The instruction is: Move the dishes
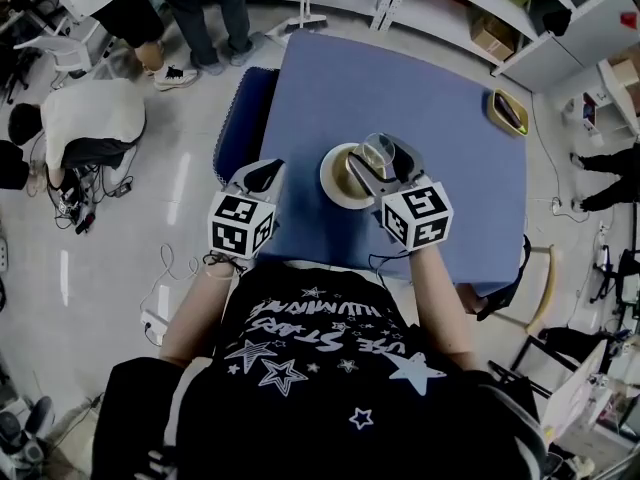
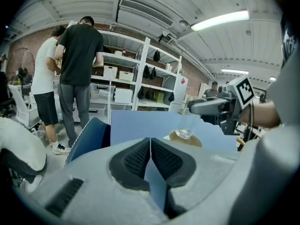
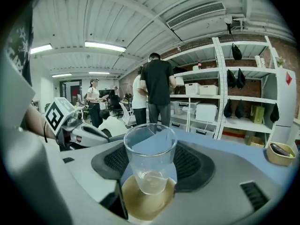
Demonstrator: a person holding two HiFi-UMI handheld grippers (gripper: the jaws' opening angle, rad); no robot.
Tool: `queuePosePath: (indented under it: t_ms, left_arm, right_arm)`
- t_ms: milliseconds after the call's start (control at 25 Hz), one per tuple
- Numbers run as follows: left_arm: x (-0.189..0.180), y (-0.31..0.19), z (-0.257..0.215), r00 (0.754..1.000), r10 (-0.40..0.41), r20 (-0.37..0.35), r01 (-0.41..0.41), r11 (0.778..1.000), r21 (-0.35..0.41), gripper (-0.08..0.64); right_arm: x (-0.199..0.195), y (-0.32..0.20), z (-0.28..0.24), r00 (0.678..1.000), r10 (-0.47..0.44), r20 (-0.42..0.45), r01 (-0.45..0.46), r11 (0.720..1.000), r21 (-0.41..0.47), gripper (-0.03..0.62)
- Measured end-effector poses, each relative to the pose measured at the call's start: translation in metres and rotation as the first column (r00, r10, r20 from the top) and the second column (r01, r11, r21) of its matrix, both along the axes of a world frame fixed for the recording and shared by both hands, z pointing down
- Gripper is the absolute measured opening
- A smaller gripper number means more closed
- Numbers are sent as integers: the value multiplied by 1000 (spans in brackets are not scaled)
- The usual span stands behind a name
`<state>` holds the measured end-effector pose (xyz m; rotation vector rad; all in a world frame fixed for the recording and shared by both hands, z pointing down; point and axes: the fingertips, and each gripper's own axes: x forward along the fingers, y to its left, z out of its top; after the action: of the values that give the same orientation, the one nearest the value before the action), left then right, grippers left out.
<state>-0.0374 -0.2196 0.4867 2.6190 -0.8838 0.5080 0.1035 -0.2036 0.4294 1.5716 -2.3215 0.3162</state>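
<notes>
A clear drinking glass (image 3: 150,161) stands upright between the pads of my right gripper (image 3: 153,163), which is shut on it. The glass (image 1: 378,153) hangs just above a tan plate with a white rim (image 1: 338,180) on the blue table (image 1: 420,78). In the left gripper view the glass (image 2: 183,133) floats over the plate (image 2: 193,141) under the right gripper (image 2: 206,106). My left gripper (image 1: 262,173) is at the table's near left edge, left of the plate. Its pads (image 2: 136,157) meet with nothing between them.
A small yellow dish with a dark item (image 1: 507,111) sits at the table's far right corner. A blue chair (image 1: 240,118) stands against the table's left side, a wooden chair (image 1: 545,288) at the right. People (image 1: 200,8) stand and crouch at the far left, by shelving (image 2: 136,86).
</notes>
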Motion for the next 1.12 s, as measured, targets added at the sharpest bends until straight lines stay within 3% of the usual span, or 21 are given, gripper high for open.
queuePosePath:
  t_ms: [320, 680, 1120]
  left_arm:
    - [-9, -19, -5, 999, -44, -12, 44, 999, -5, 25]
    - [-32, -38, 1, 995, -102, -10, 102, 994, -31, 25]
    - [-46, -39, 13, 992, -127, 4, 127, 989, -71, 25]
  right_arm:
    - [-4, -50, -25, 998, -58, -28, 59, 998, 16, 281]
    - [-20, -99, 20, 994, -101, -47, 97, 992, -76, 281]
    - [-36, -116, 57, 984, -150, -92, 136, 980, -142, 281]
